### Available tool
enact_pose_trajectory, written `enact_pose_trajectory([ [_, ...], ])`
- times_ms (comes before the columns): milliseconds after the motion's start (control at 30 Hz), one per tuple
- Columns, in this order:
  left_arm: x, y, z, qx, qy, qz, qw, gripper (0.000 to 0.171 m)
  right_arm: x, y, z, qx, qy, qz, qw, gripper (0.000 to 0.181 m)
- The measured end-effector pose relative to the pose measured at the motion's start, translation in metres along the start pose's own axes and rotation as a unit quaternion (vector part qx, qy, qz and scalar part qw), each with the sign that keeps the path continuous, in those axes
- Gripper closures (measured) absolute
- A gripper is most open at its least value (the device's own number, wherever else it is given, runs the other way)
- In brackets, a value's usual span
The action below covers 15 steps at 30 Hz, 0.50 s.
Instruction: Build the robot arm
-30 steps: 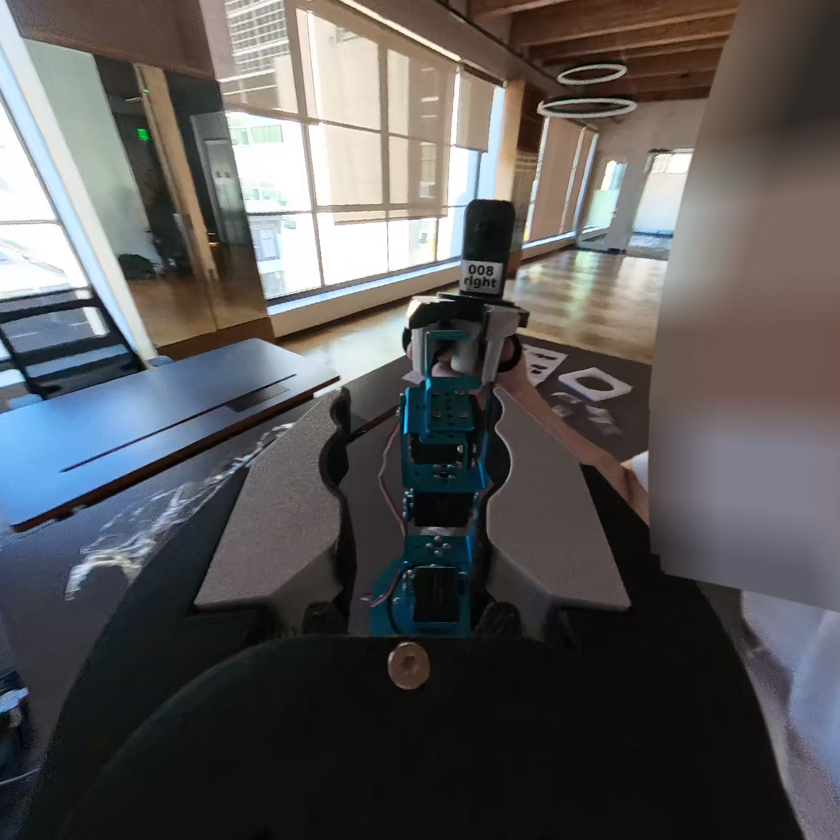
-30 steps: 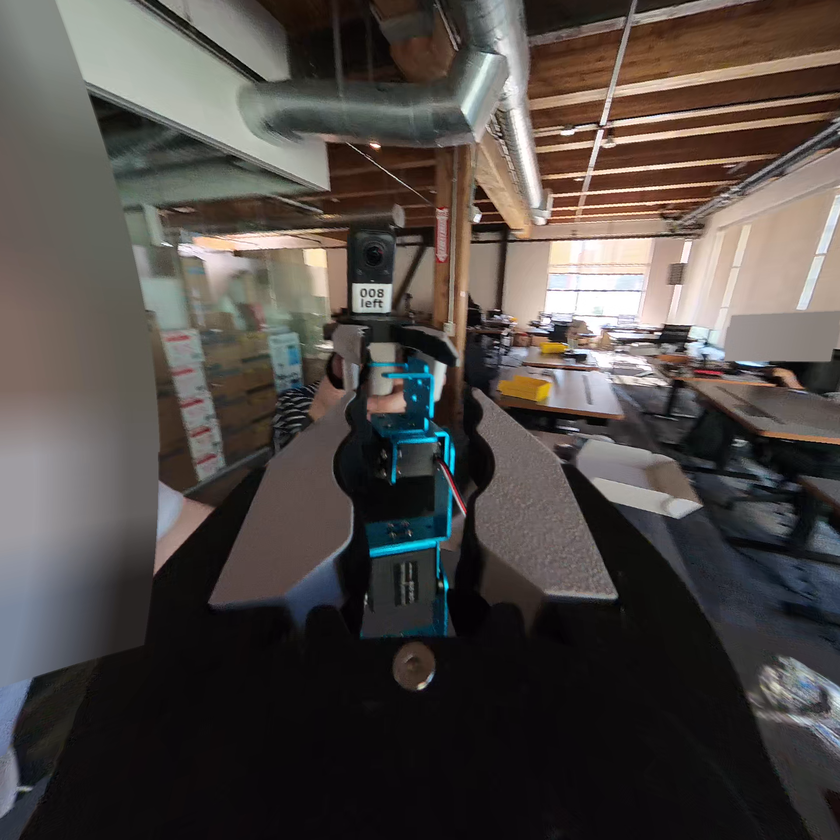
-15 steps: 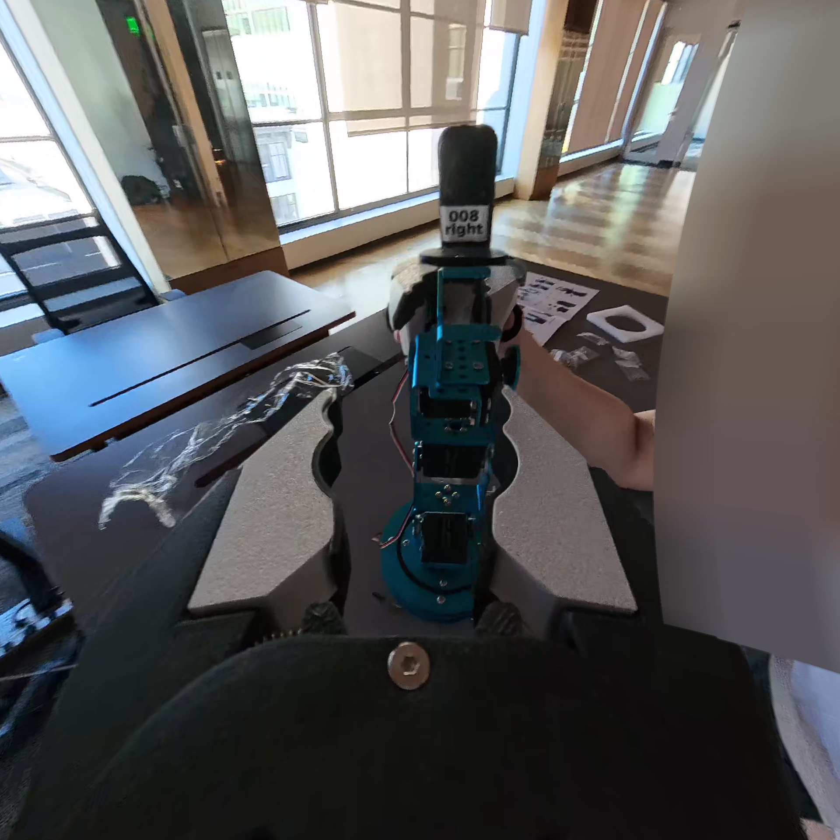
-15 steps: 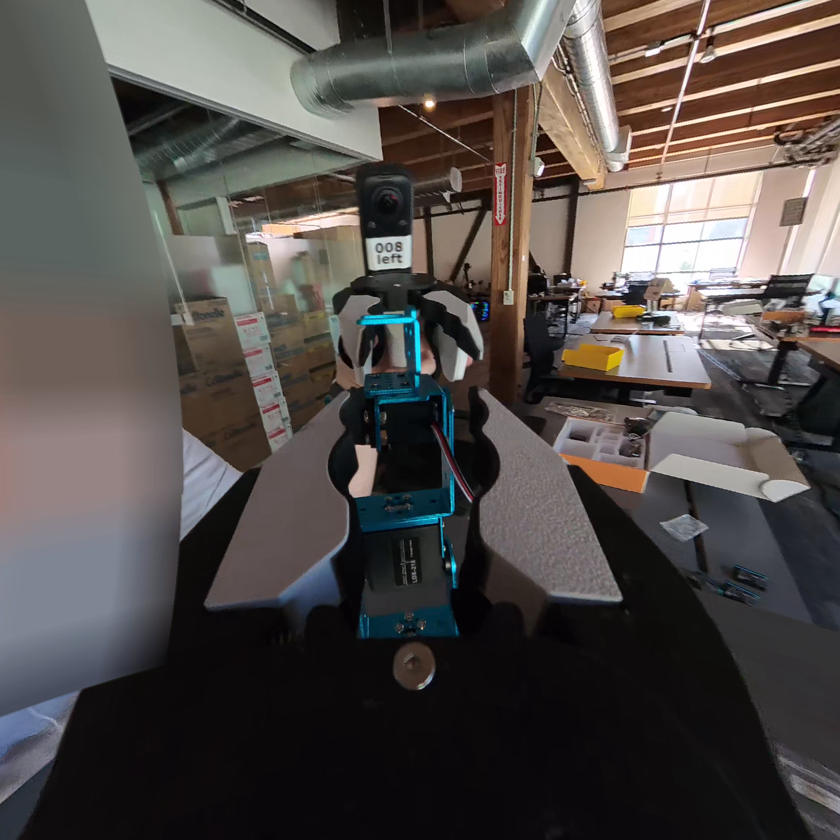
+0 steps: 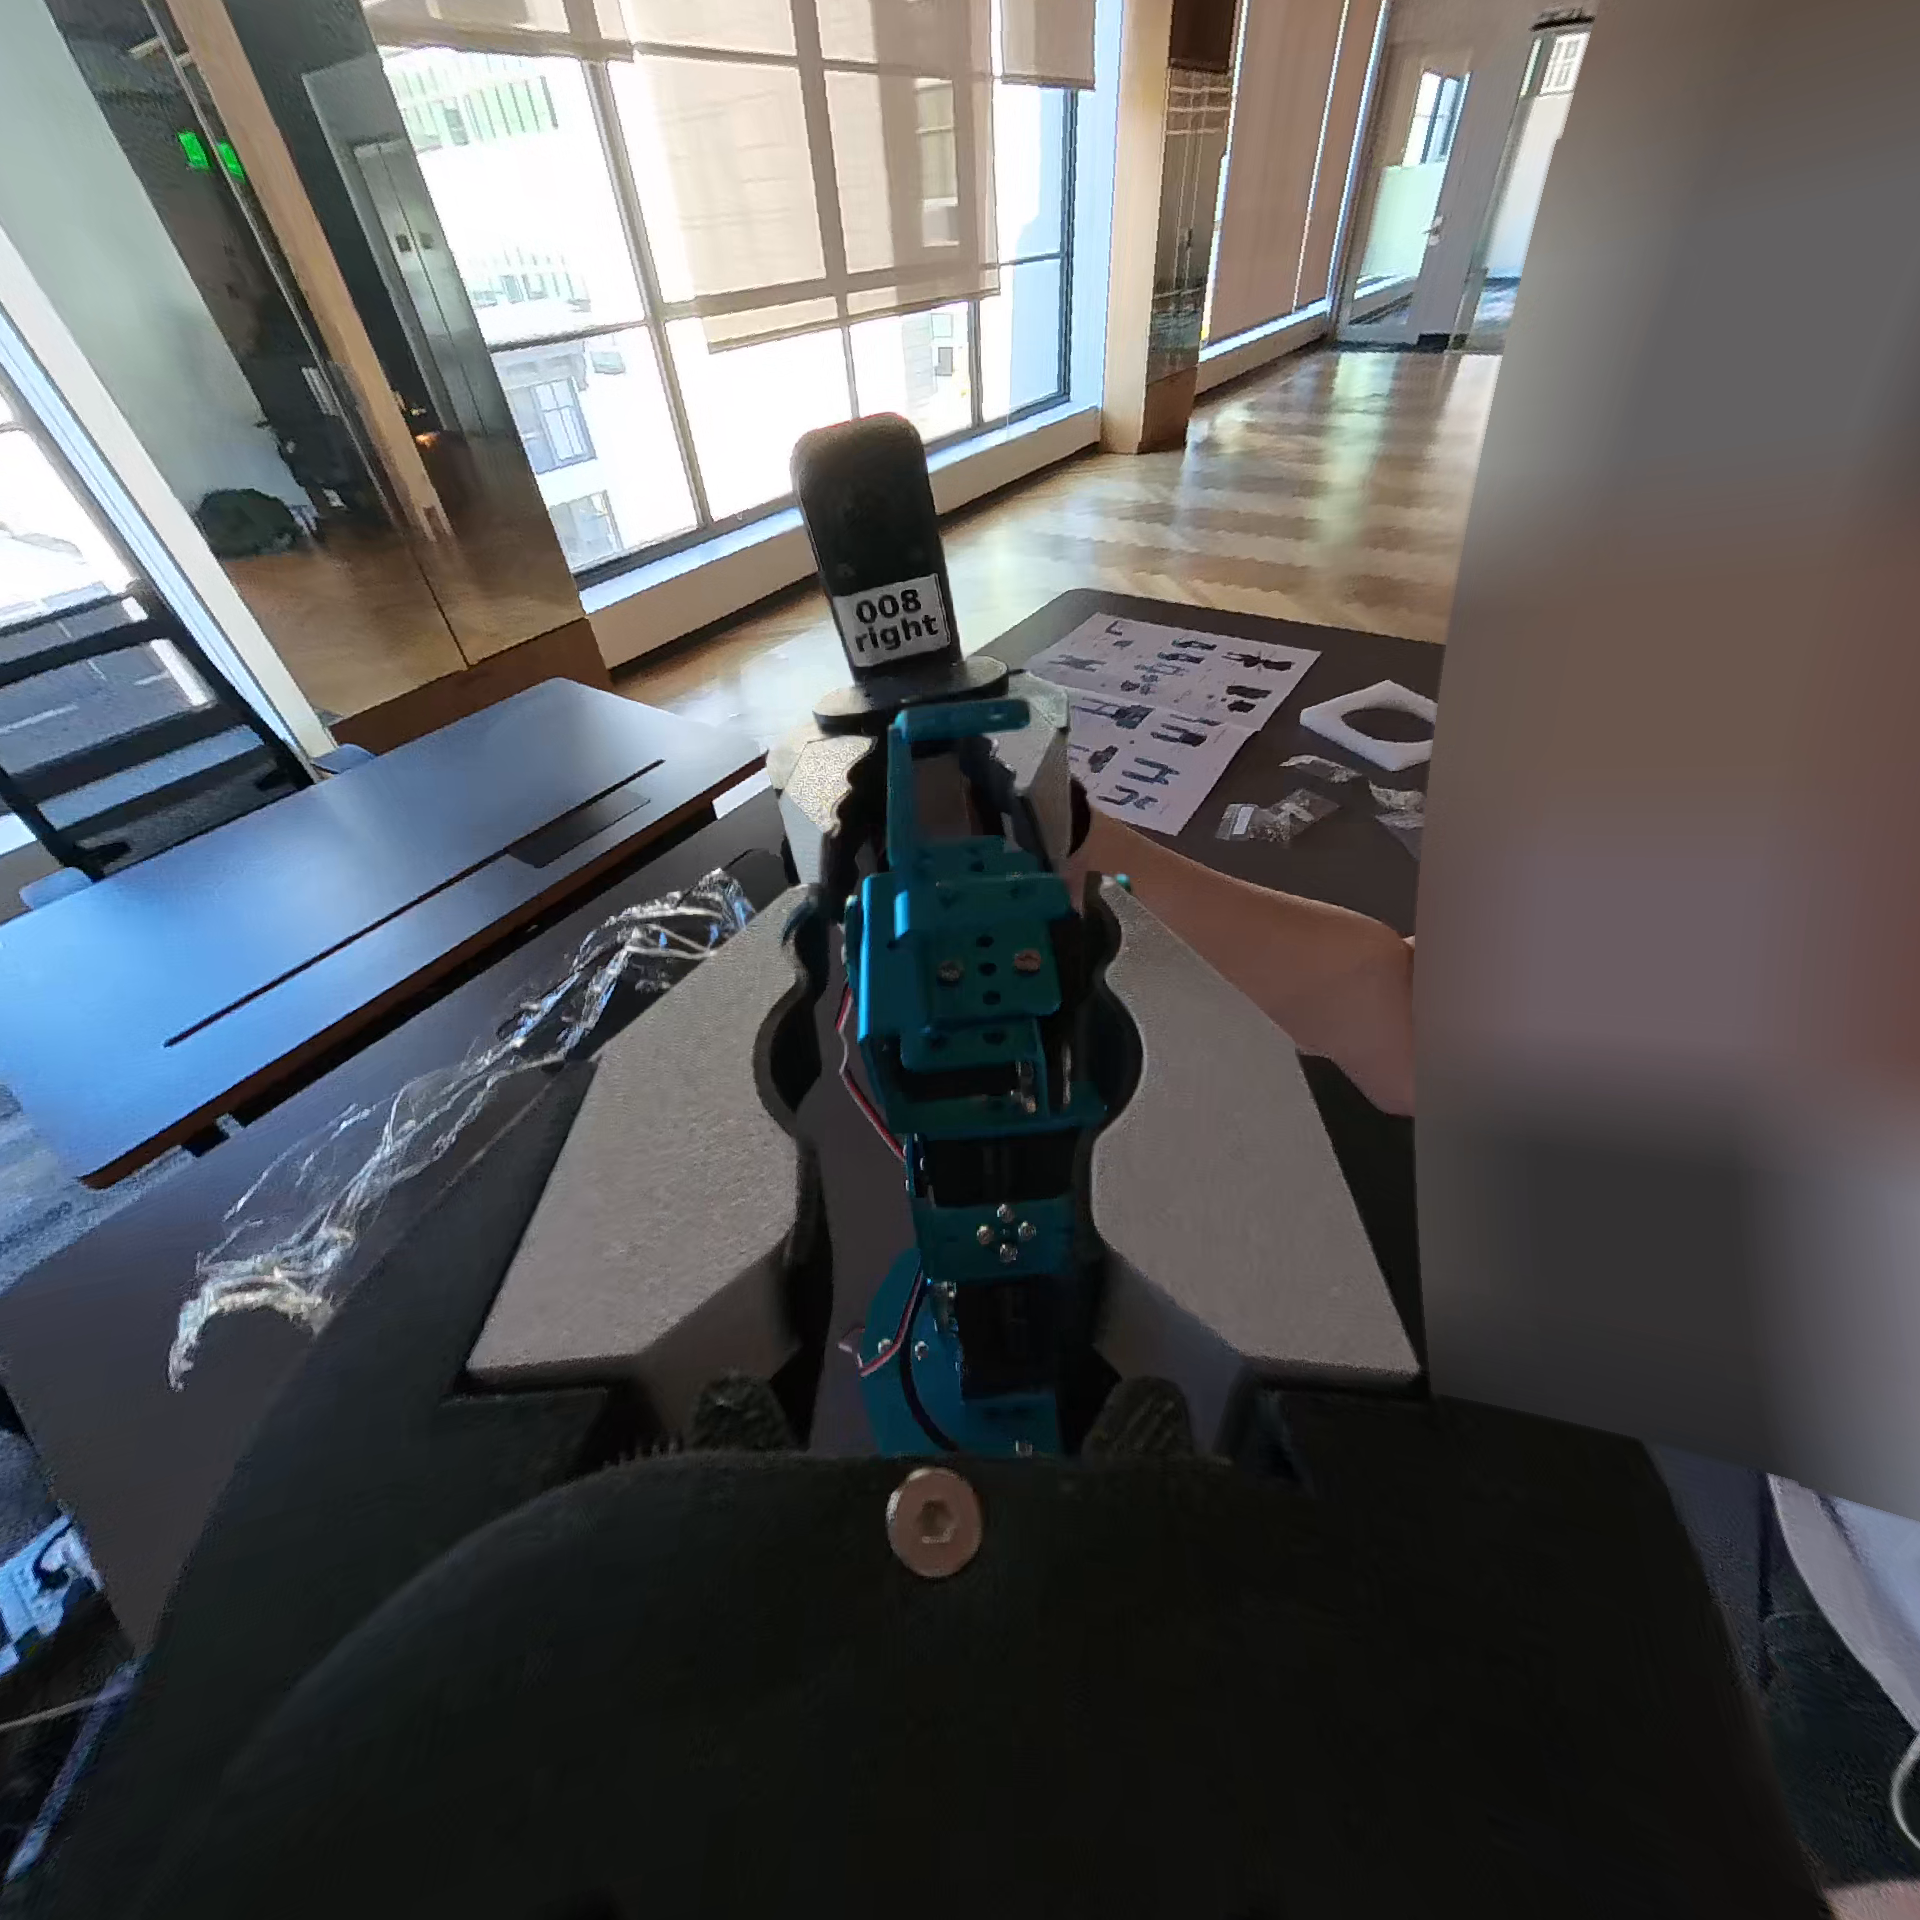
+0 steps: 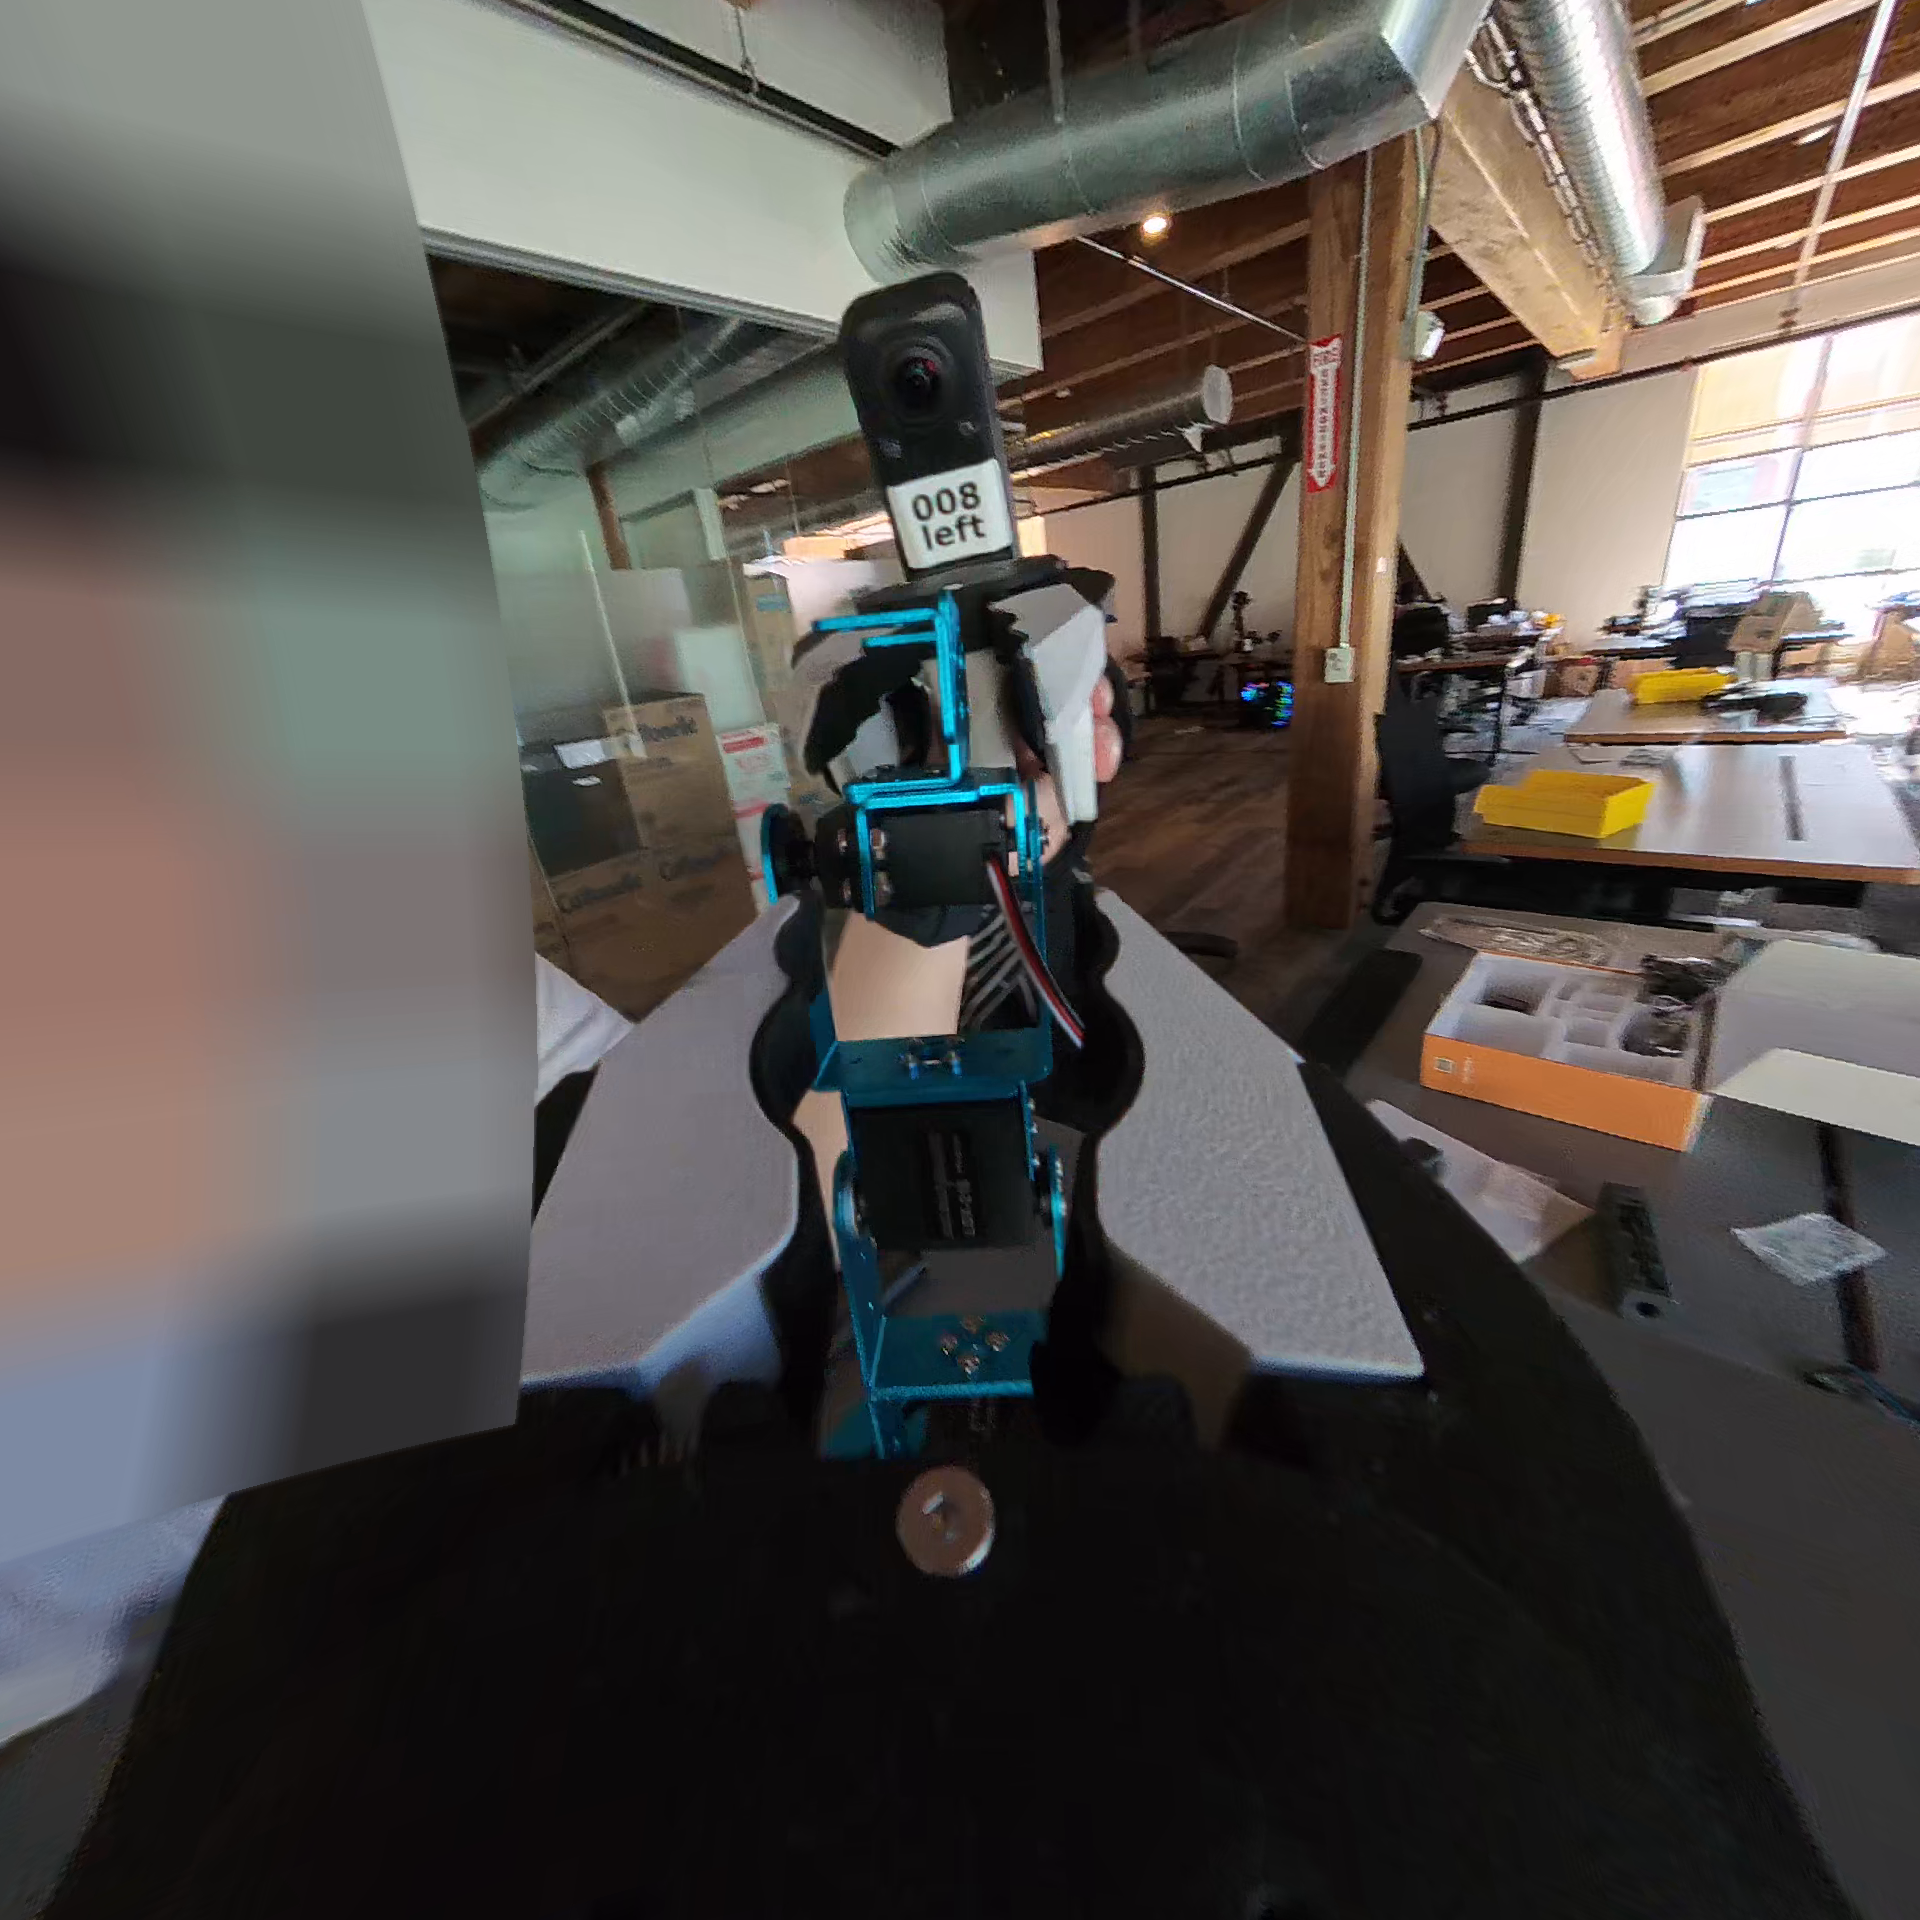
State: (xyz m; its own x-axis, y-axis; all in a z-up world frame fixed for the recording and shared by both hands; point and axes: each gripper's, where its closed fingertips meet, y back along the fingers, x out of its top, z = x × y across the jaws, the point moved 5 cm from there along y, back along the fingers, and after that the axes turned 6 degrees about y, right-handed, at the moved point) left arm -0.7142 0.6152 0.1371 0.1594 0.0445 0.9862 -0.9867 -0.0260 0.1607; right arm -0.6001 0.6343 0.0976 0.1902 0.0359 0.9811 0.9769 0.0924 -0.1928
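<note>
A blue metal servo arm with black servos and a red-white wire hangs in the air between my two grippers, which face each other. My left gripper is shut on its round-based end, with the grey fingers on either side. In the left wrist view the right gripper shows farther off, closed on the arm's far bracket, with a person's forearm behind it. In the right wrist view my right gripper is shut on the servo arm, and the left gripper holds the far end.
The black table below bears crumpled clear wrap, a printed sheet, a white foam frame and small bags. The right wrist view shows an open orange-and-white parts box, a black part and a wooden post. The tips of both grippers are at nearly the same place.
Both grippers have tipped downward, so more of the table shows. The servo arm was straight between them and is now bent and twisted at its middle joints. Both grips have held.
</note>
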Motion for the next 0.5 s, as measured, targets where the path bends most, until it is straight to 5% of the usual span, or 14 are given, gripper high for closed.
enact_pose_trajectory([
  [133, 0.008, -0.005, 0.002, -0.012, -0.009, 0.03, 0.999, 0.144, 0.004, 0.003, -0.012, -0.005, 0.044, -0.024, 0.999, 0.129],
  [500, 0.003, -0.017, 0.002, -0.009, -0.007, 0.002, 1.0, 0.148, -0.003, -0.009, -0.012, 0.004, 0.023, -0.041, 0.999, 0.122],
])
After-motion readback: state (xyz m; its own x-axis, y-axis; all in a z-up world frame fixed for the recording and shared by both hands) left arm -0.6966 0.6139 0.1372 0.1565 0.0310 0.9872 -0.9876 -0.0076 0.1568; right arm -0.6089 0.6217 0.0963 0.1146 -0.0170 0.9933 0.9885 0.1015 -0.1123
